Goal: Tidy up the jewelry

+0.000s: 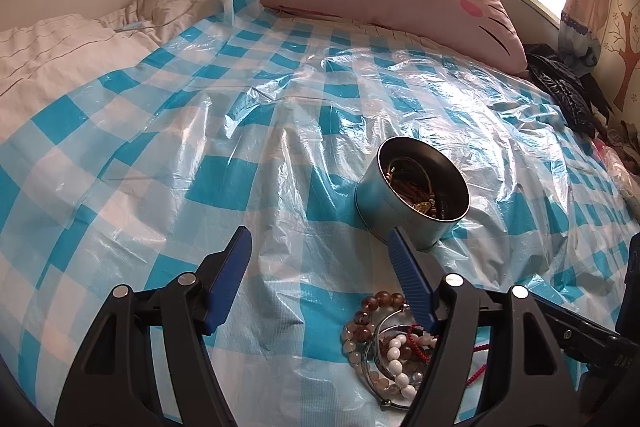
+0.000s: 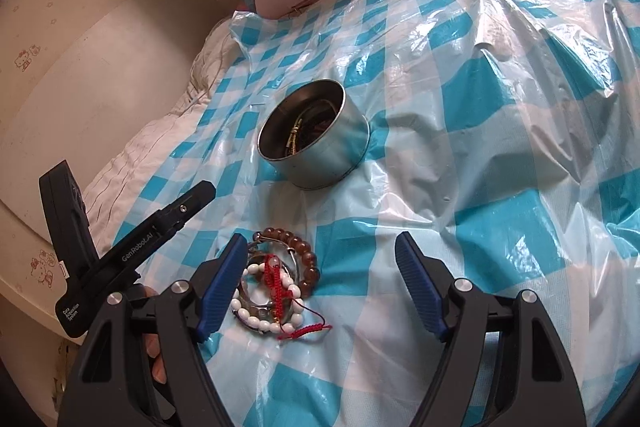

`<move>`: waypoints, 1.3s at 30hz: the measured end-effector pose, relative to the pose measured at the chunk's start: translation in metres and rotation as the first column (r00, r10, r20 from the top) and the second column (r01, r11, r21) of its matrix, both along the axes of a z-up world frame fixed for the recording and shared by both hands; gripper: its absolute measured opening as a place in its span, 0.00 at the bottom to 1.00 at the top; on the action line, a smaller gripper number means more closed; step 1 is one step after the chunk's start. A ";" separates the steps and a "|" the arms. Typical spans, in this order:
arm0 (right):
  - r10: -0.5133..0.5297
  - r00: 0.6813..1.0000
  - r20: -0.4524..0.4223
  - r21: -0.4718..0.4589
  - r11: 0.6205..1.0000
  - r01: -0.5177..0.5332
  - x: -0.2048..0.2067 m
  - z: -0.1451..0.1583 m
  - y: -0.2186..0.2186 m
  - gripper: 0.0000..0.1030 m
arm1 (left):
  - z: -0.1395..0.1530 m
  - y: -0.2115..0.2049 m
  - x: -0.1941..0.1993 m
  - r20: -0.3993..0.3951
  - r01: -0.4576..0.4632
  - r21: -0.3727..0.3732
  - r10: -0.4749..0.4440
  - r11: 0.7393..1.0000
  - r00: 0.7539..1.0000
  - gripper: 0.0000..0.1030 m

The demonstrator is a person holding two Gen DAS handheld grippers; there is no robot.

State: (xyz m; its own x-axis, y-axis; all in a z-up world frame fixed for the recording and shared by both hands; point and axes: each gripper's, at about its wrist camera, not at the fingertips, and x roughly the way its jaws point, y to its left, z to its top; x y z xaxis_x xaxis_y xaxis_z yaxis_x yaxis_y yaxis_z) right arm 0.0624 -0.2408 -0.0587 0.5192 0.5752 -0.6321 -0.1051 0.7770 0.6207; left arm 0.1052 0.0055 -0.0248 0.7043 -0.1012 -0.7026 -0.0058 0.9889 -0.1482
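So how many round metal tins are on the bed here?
1: the open metal tin stands on the checked plastic sheet, just beyond the bracelet pile. No lid or second tin shows.

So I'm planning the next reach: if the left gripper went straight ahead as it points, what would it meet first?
Probably only the checkered plastic sheet; the open left gripper points left of the metal tin, though depth is unclear.

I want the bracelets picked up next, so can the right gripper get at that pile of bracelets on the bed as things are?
Probably yes. The right gripper is open and the bracelet pile lies uncovered on the plastic sheet, just by its left finger, with nothing on top.
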 end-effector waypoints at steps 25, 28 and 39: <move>-0.031 0.997 0.071 0.083 0.996 0.025 -0.025 0.018 -0.012 0.07 | 0.000 -0.044 -0.061 -0.031 0.222 0.151 -0.220 0.963 0.975 0.66; -0.032 0.999 -0.003 0.061 0.998 0.032 -0.018 0.006 -0.009 0.28 | -0.003 -0.050 -0.062 -0.044 0.242 0.168 -0.238 0.956 0.970 0.66; 0.148 0.986 -0.075 -0.064 0.986 -0.153 -0.007 -0.008 0.036 0.07 | -0.003 -0.051 -0.073 -0.063 0.262 0.165 -0.255 0.951 0.965 0.66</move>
